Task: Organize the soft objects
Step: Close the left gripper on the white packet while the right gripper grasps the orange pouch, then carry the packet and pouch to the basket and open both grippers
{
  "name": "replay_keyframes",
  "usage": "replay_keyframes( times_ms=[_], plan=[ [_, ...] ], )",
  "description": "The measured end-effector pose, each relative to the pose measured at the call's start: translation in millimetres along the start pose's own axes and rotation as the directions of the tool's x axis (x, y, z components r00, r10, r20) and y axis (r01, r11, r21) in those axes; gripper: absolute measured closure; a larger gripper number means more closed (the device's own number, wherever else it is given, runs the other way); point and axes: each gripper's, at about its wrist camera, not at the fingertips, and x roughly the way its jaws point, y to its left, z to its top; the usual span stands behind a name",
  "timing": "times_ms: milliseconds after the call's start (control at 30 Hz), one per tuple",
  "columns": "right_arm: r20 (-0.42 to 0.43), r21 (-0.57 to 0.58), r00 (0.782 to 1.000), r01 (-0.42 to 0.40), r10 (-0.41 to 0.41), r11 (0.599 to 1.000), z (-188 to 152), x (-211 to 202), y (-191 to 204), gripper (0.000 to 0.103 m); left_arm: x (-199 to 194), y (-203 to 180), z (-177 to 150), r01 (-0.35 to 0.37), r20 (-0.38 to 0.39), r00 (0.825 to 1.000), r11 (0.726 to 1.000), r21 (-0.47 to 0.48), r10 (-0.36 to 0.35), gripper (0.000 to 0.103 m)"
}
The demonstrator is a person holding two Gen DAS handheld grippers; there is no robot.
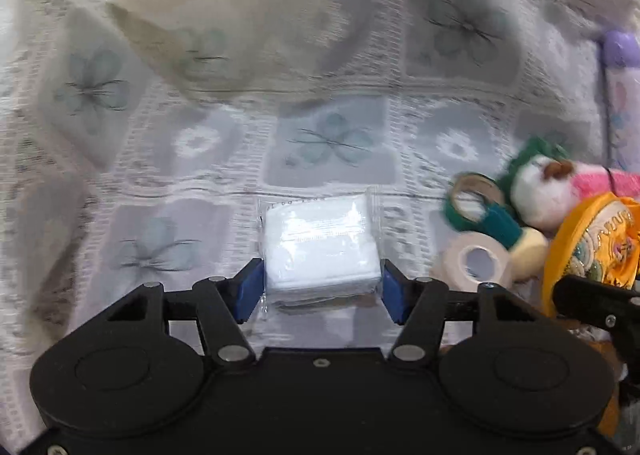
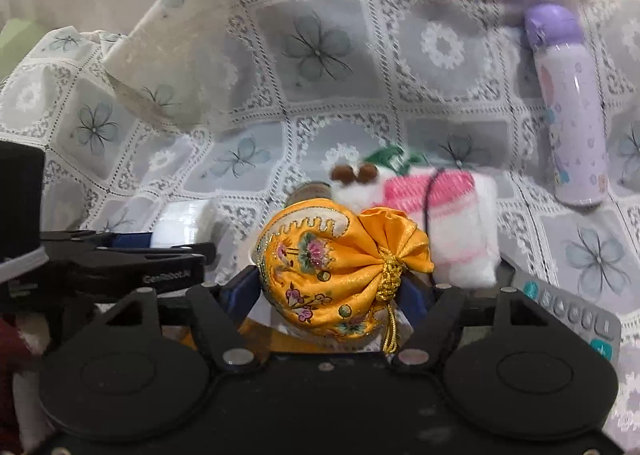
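Nearest the left wrist camera, the left gripper has its jaws closed partway on a white packet wrapped in clear plastic, the blue pads pressing its two sides; the packet sits just over the flower-patterned cloth that covers the bench. To its right, on the cloth, lie a white roll of tape and, just behind it, a green roll of tape, both close against a plush toy with a white face and green trim. The right wrist camera shows the right gripper with its jaws closed partway around a yellow embroidered pouch, gathered at the neck by a gold cord; the pouch fills the space between the pads and hides where they meet it. A grey remote control lies on the cloth just right of that gripper. Behind the pouch rests the plush toy, touching a pink and white folded towel. Farther off at the right a lilac bottle with a purple cap lies on its side. At the back left a fold of the cloth is turned up, its pale underside showing.
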Motion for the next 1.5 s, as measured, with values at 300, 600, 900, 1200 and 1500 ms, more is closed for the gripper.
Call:
replay_keyframes(
  times_ms=[300, 600, 900, 1200, 1500],
  plan=[
    [-0.009, -0.103, 0.998, -0.061, 0.061, 0.993, 18, 28, 53, 0.031, -33, 51, -15, -0.120, 0.010, 0.993, 0.987, -0.108, 0.122, 0.046],
    [-0.065, -0.282, 0.975, -0.221, 0.211, 0.934, -1, 35, 119, 0.031, -83, 87, -39, -0.192, 0.031, 0.979, 0.963, -0.191, 0.202, 0.046],
    [-0.146, -0.303, 0.948, -0.314, 0.282, 0.900, -41, -6, 127, 0.031, -127, 68, -62, -0.178, 0.007, 0.983, 0.968, -0.177, 0.182, 0.046],
    [-0.143, -0.225, 0.960, -0.268, 0.240, 0.937, -91, -97, 57, 0.031, -164, 3, -93, -0.079, -0.010, 0.997, 0.991, -0.104, 0.078, 0.046],
    [-0.100, -0.065, 0.989, -0.112, 0.105, 0.992, -142, -179, -27, 0.031, -201, -69, -130, 0.032, -0.044, 0.999, 0.999, 0.004, -0.032, 0.045]
  ],
)
